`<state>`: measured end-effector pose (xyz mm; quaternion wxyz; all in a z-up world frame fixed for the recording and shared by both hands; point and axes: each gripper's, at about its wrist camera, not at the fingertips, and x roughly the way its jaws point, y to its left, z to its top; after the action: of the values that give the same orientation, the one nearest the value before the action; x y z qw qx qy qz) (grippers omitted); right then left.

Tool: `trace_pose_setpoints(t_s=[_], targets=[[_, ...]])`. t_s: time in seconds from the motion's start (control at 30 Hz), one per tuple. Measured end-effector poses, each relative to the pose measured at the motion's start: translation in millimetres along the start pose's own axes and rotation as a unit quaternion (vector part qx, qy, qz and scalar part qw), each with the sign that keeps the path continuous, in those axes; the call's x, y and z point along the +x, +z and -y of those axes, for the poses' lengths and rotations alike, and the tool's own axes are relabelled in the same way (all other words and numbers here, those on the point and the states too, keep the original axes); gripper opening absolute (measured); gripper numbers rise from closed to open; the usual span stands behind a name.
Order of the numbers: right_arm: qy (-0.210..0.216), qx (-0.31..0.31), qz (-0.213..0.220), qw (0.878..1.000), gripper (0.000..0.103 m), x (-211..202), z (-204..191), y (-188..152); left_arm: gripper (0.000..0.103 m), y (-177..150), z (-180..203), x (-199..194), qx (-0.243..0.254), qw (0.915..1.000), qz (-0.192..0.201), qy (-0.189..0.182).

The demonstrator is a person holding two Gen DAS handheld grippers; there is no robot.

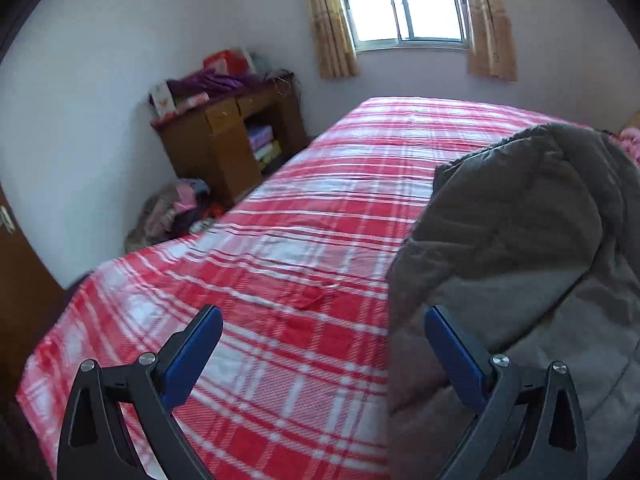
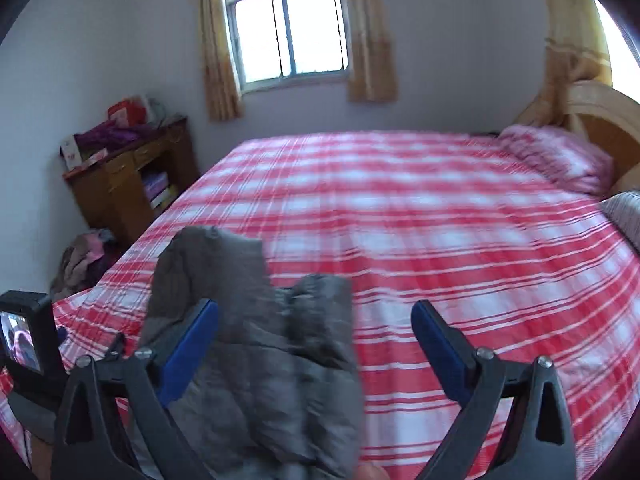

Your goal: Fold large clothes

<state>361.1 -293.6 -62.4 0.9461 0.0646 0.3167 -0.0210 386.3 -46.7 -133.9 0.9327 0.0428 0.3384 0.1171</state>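
Note:
A large grey quilted garment [image 1: 520, 240] lies bunched on the red-and-white plaid bed [image 1: 280, 240]. In the left wrist view it fills the right side. My left gripper [image 1: 324, 314] hovers over the sheet with its blue pads wide apart, and its right finger [image 1: 456, 352] is in front of the garment's edge. In the right wrist view the garment [image 2: 248, 320] lies in a folded heap below my right gripper [image 2: 315, 308]. That gripper is open and its pads are not touching the cloth. The bed [image 2: 440, 220] stretches away beyond it.
A brown wooden cabinet [image 1: 224, 140] piled with cloth stands in the far left corner, with a heap of clothes [image 1: 172, 212] on the floor beside it. Pillows [image 2: 560, 160] and a wooden headboard [image 2: 600, 112] are at the far right. The other gripper's camera screen [image 2: 24, 340] shows at the left edge.

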Motion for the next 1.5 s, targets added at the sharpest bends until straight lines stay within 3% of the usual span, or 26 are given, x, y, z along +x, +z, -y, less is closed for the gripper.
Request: trace_pose_setpoints(t_s=[0.07, 0.13, 0.23, 0.27, 0.37, 0.53, 0.63, 0.7, 0.77, 0.9, 1.0, 1.07, 1.17, 1.3, 1.5], targets=[[0.003, -0.014, -0.024, 1.000, 0.098, 31, -17, 0, 0.101, -1, 8, 5, 0.005, 1.0000, 0.002, -0.001], [0.012, -0.014, -0.049, 0.999, 0.086, 61, -23, -8, 0.101, 1, 17, 10, 0.012, 0.9998, 0.008, -0.015], [0.043, -0.004, -0.084, 0.996, 0.047, 77, -16, -26, 0.101, 6, 32, 16, 0.023, 0.9994, 0.015, -0.021], [0.057, -0.006, -0.086, 0.995, 0.021, 76, -15, -30, 0.101, 9, 32, 14, 0.023, 0.9993, 0.017, -0.025], [0.075, 0.002, -0.078, 0.994, 0.012, 62, -3, -49, 0.101, 12, 44, 3, 0.028, 0.9983, 0.035, -0.037], [0.040, 0.053, -0.065, 0.996, 0.012, 55, 36, -65, 0.101, 2, 89, -11, 0.096, 0.9931, 0.055, -0.038], [0.026, 0.071, -0.087, 0.993, 0.024, 66, 52, -81, 0.101, -4, 110, -11, 0.138, 0.9885, 0.061, -0.015], [0.024, 0.079, -0.100, 0.992, 0.042, 64, 58, -83, 0.101, -2, 111, -15, 0.147, 0.9869, 0.066, -0.012], [-0.003, 0.093, -0.078, 0.993, 0.051, 42, 66, -71, 0.101, 9, 106, -24, 0.131, 0.9885, 0.072, -0.023], [-0.033, 0.062, -0.005, 0.998, 0.048, 4, 50, -28, 0.101, 32, 98, -28, 0.085, 0.9935, 0.073, -0.019], [-0.012, 0.035, 0.008, 0.999, 0.048, 12, 21, -7, 0.101, 36, 98, -15, 0.075, 0.9949, 0.063, 0.022], [-0.007, 0.021, -0.001, 1.000, 0.048, 32, 5, -5, 0.101, 35, 98, -6, 0.069, 0.9963, 0.049, 0.017], [-0.014, 0.007, -0.023, 1.000, 0.043, 65, -4, -21, 0.101, 29, 101, 6, 0.066, 0.9972, 0.032, 0.011], [-0.040, 0.024, -0.054, 0.997, 0.043, 91, 24, -57, 0.101, 20, 116, 14, 0.071, 0.9970, 0.026, -0.015], [-0.037, 0.047, -0.049, 0.997, 0.043, 98, 46, -71, 0.101, 3, 148, 22, 0.108, 0.9934, 0.039, 0.010]])
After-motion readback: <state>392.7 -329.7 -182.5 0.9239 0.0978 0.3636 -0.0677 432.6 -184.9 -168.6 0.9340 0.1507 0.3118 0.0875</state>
